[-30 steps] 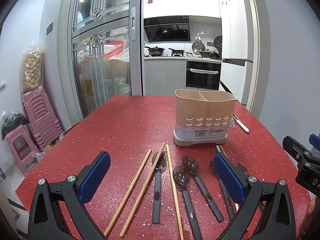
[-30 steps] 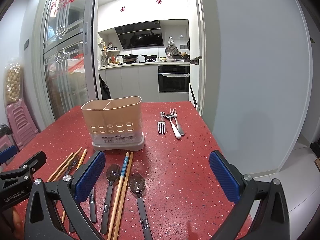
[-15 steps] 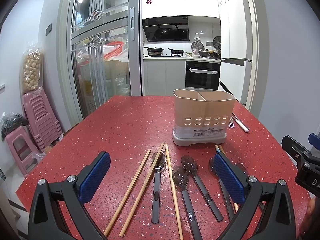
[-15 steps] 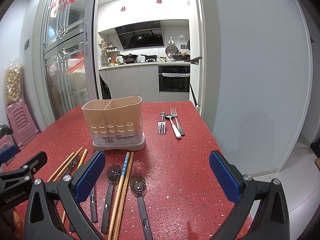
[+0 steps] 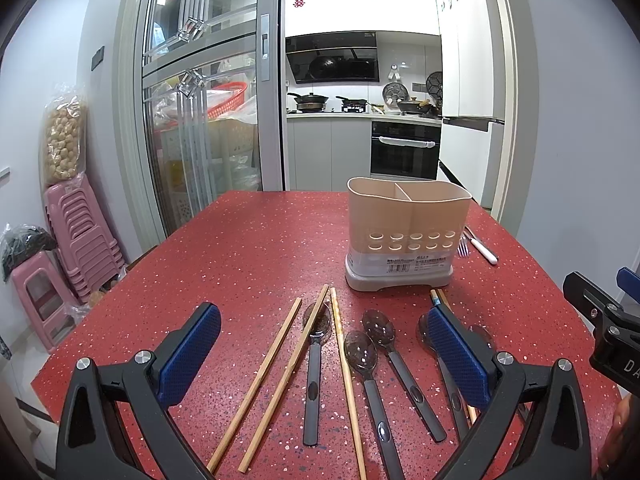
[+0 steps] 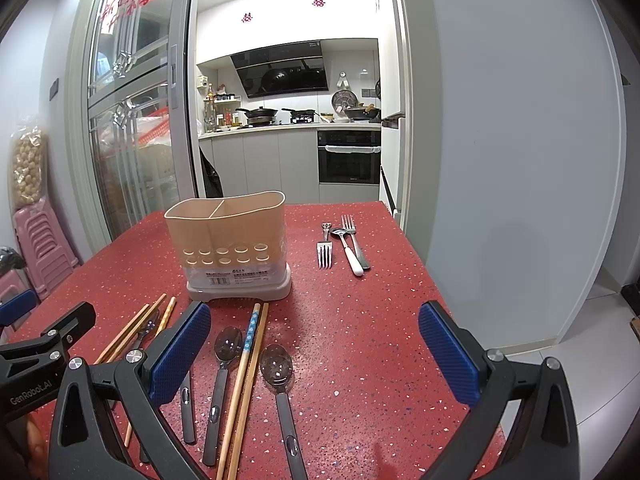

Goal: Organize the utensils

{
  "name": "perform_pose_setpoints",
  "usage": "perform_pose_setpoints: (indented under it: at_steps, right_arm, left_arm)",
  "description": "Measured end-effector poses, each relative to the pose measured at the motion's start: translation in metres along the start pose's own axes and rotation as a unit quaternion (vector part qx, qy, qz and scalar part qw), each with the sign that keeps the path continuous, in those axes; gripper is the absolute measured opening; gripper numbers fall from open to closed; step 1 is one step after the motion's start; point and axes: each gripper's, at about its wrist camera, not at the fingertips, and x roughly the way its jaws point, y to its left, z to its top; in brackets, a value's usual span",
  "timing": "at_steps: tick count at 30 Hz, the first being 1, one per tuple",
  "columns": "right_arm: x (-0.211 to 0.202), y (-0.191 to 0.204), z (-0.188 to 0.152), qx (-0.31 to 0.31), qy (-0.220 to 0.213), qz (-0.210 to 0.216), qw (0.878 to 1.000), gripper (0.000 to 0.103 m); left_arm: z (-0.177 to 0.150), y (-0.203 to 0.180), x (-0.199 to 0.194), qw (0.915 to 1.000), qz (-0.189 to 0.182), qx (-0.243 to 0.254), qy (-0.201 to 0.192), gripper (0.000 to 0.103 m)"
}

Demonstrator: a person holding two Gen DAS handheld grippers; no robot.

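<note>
Left claw (image 5: 322,354) is spread wide w/ nothing in it, low over the red speckled counter (image 5: 240,256). Under it lie long wooden chopsticks (image 5: 256,384) and dark plastic spoons w/ see-through bowls (image 5: 362,360), side by side. Right claw (image 6: 314,354) is spread wide too, empty. More wooden chopsticks, one w/ a blue dotted tip (image 6: 246,364), lie btwn two dark spoons (image 6: 276,372) there. The beige plastic utensil holder w/ two bins (image 6: 234,248) stands upright behind them, looks empty. Shiny metal forks (image 6: 325,246) and a white-handled spoon (image 6: 352,256) lie just right of the holder.
</note>
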Motion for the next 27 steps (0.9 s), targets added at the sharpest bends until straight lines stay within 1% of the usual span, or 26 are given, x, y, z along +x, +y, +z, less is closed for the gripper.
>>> perform_pose_setpoints:
  at_steps: [27]
  right_arm:
    - [-0.0029,0.003,-0.0009,0.001,-0.001,0.0,1.0,0.103]
  left_arm:
    - [0.0006,-0.0005,-0.0001,1.0,0.0,0.0,0.002,0.103]
